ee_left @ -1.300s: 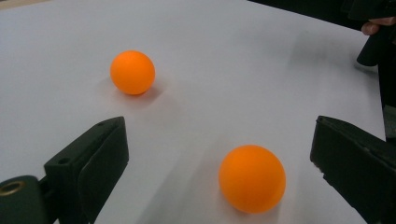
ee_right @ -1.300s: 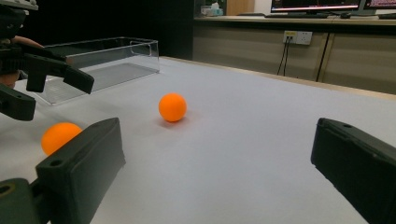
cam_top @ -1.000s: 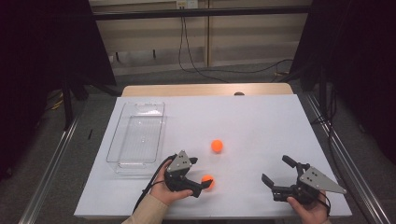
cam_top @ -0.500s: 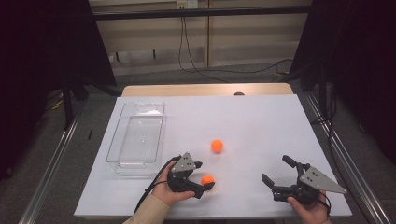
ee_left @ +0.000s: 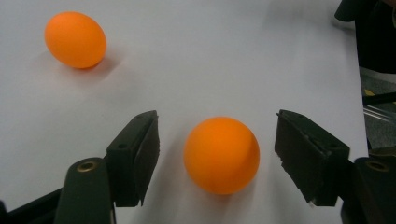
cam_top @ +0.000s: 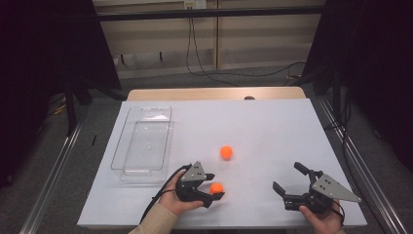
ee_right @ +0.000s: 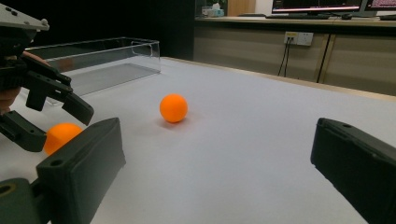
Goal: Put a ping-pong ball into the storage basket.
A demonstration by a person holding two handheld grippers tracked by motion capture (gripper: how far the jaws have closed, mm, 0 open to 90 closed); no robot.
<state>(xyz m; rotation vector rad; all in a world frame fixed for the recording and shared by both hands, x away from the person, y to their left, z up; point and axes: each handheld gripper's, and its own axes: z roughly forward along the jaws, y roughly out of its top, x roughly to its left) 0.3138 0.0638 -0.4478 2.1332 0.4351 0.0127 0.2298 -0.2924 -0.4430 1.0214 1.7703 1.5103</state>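
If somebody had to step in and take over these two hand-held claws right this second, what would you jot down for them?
Left gripper: jaws have just been closing around the near orange ball, which lies on the table between them; the left gripper view shows a gap on each side, so it is not gripped yet.
Right gripper: open, holding nothing, at the table's near right.
Far orange ball: loose on the white table, farther out.
Clear tray: at the left, nothing in it.
Done: no ball moved yet.
Left, most likely: finish the grip, carry the ball to the tray, then fetch the other.
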